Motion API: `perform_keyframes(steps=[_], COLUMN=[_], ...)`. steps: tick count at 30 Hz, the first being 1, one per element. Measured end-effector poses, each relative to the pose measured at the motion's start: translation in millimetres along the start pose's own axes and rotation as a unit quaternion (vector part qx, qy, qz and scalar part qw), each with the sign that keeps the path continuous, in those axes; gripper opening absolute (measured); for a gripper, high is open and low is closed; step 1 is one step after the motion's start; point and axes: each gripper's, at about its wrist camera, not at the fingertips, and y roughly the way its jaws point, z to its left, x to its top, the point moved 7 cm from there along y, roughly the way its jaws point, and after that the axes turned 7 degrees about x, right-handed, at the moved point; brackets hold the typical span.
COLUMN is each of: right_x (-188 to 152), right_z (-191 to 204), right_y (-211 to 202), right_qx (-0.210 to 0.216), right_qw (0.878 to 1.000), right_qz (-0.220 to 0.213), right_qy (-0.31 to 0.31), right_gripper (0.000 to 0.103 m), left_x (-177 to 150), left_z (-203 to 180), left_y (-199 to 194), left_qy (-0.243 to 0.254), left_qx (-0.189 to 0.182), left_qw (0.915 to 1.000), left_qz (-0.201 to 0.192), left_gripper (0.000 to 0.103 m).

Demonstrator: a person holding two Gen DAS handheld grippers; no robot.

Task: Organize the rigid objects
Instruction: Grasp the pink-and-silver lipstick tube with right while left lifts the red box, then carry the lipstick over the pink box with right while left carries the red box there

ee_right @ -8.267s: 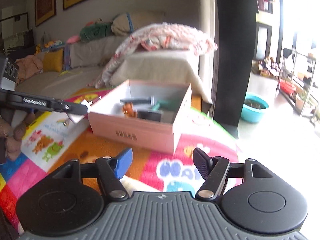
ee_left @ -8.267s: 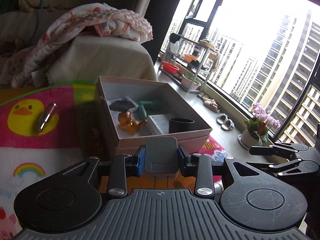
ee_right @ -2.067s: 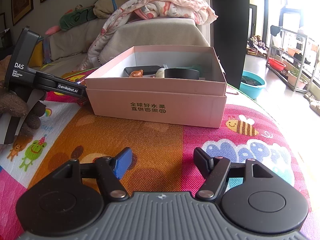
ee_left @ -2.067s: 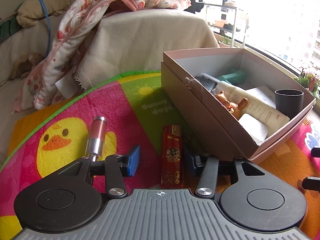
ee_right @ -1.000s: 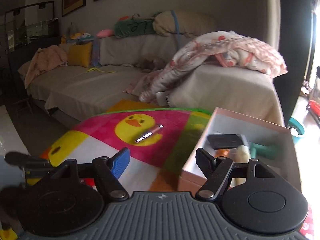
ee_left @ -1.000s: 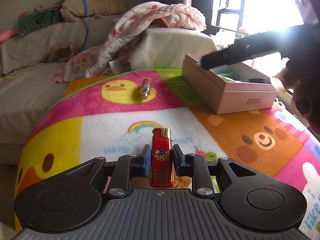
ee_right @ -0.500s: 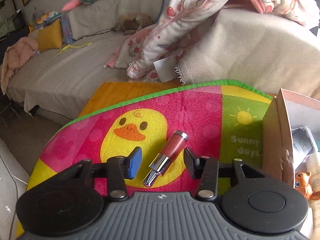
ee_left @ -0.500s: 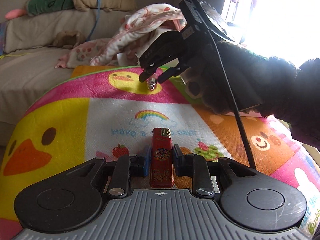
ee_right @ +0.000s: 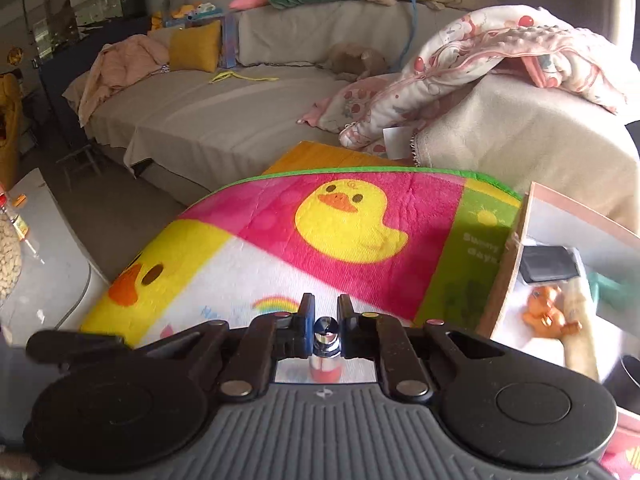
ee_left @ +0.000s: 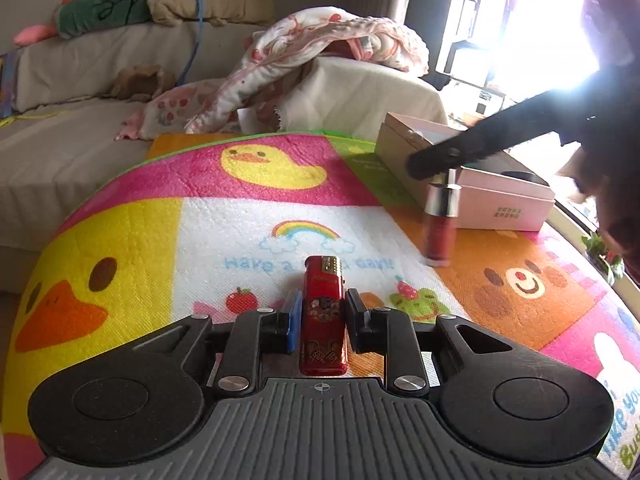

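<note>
My left gripper (ee_left: 322, 312) is shut on a red lighter (ee_left: 323, 316) and holds it above the colourful play mat (ee_left: 248, 232). My right gripper (ee_right: 325, 322) is shut on the silver cap of a red lip gloss tube (ee_right: 326, 350). In the left wrist view the tube (ee_left: 440, 220) hangs upright from the right gripper's fingers (ee_left: 436, 160), above the mat, in front of the pink box (ee_left: 500, 200). The open box also shows at the right of the right wrist view (ee_right: 516, 256); an orange toy figure (ee_right: 550, 312) and a dark flat object (ee_right: 550, 264) lie in it.
A beige sofa (ee_right: 240, 120) with a patterned blanket (ee_right: 480, 64) stands behind the mat. A yellow cushion (ee_right: 196, 46) lies on the sofa. A white side surface (ee_right: 44, 264) with a jar is at the left. A bright window (ee_left: 540, 20) is at the right.
My right gripper closed on the lip gloss tube that lay on the duck picture and lifted it toward the box. My left gripper still holds the lighter, nearly in the same place.
</note>
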Motion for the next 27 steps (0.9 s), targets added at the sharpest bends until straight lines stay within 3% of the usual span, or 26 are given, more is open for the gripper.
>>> perform_keyframes(steps=[9, 14, 17, 21, 27], right_x=[-86.4, -117.5, -126.2, -118.5, -68.0], right_z=[-35.3, -49.8, -56.5, -70.2, -103.4], right_y=[-107.0, -155.5, -181.7, -211.1, -232.1], right_qx=[-0.045, -0.065, -0.077, -0.086, -0.097], right_qw=[0.997, 0.993, 0.989, 0.982, 0.962], right_qz=[-0.033, -0.072, -0.102, -0.152, -0.242], right_qy=[0.052, 0.073, 0.073, 0.075, 0.075], right_gripper=[0.011, 0.011, 0.011, 0.011, 0.011], left_x=[-4.8, -17.2, -12.8, 28.8, 128.2], left_z=[-83.3, -143.4, -166.9, -180.0, -188.8], left_y=[-24.8, -37.9, -41.9, -37.1, 7.3], left_qy=[0.070, 0.143, 0.179, 0.197, 0.161], left_qx=[-0.084, -0.129, -0.134, -0.113, -0.082], left_qw=[0.9939, 0.9803, 0.9741, 0.9738, 0.9812], left_qz=[0.018, 0.042, 0.036, -0.006, -0.068], left_gripper=[0.026, 0.026, 0.026, 0.026, 0.026])
